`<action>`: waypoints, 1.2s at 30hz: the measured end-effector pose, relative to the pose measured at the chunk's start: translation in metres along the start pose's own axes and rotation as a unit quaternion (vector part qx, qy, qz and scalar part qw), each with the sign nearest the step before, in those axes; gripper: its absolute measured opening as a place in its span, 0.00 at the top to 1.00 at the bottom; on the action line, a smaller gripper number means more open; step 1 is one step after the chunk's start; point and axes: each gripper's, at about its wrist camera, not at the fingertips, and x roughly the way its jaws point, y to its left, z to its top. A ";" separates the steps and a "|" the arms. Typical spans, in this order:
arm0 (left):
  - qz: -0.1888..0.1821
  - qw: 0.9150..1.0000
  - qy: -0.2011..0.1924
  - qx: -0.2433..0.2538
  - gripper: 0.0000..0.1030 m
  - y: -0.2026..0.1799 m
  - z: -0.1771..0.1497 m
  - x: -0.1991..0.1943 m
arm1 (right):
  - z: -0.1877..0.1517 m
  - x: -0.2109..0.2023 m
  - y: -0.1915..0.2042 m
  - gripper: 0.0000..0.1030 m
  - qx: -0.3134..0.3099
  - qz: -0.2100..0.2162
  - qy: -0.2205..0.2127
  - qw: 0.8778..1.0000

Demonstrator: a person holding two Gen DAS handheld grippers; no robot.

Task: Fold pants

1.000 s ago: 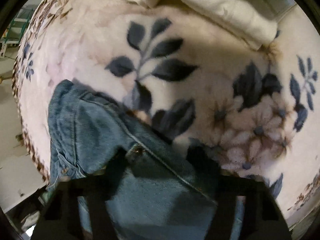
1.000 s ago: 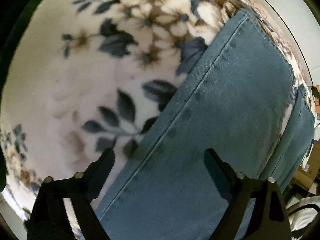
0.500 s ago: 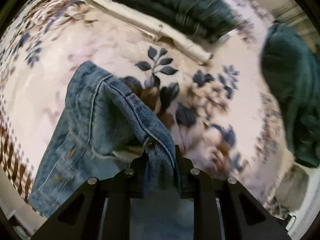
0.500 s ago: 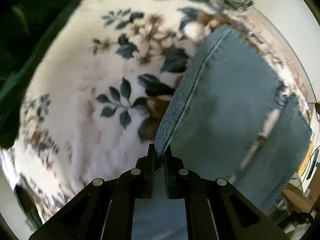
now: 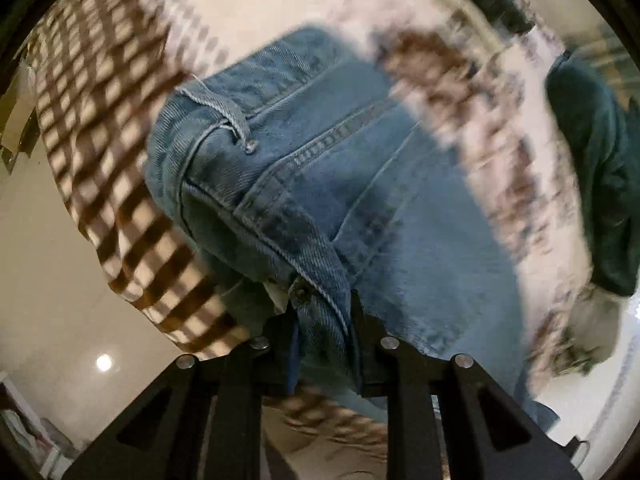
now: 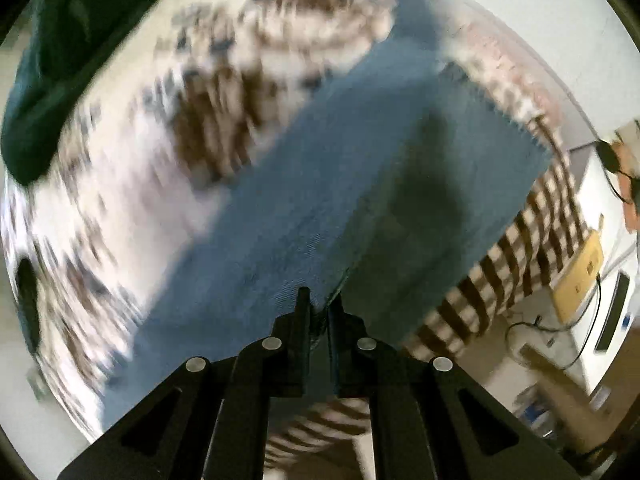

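1. Blue denim pants (image 5: 360, 184) lie partly on a cream fleece blanket with a brown-and-blue floral print and a brown checked border (image 5: 100, 92); the waistband end is lifted off the blanket at the left gripper (image 5: 322, 312), and a leg section is lifted at the right gripper (image 6: 318, 312).
2. Step in hand, as judged: the first fold, in which one long edge of the pants is carried over and across so that one leg comes to lie on the other. Both views are blurred by motion.
3. Left gripper fingers (image 5: 358, 320): closed on the waistband, just beside the metal button (image 5: 300, 292). Denim fills the gap between them.
4. Right gripper fingers (image 6: 303, 312): closed almost fully on a thin folded edge of the leg fabric. That edge runs up out of the narrow gap.
5. Next move, as judged: carry both held points across at the same rate, keep the cloth taut between them, and lower the edge onto the opposite side seam before release.
6. Dark green garment (image 6: 52, 80) lies on the blanket, apart from the pants; keep the fold clear of it.
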 end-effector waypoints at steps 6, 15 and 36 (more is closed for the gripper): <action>-0.078 0.995 -0.031 -0.052 0.72 0.020 -0.011 -0.020 | -0.021 0.039 -0.035 0.29 -0.005 0.063 0.058 0.996; -0.103 0.981 -0.092 -0.139 0.22 0.061 -0.001 -0.057 | -0.023 0.003 -0.048 0.28 0.023 0.102 0.018 0.994; -0.066 0.980 -0.080 -0.171 0.72 0.093 0.032 -0.032 | 0.014 0.020 -0.102 0.29 0.130 0.121 0.026 0.984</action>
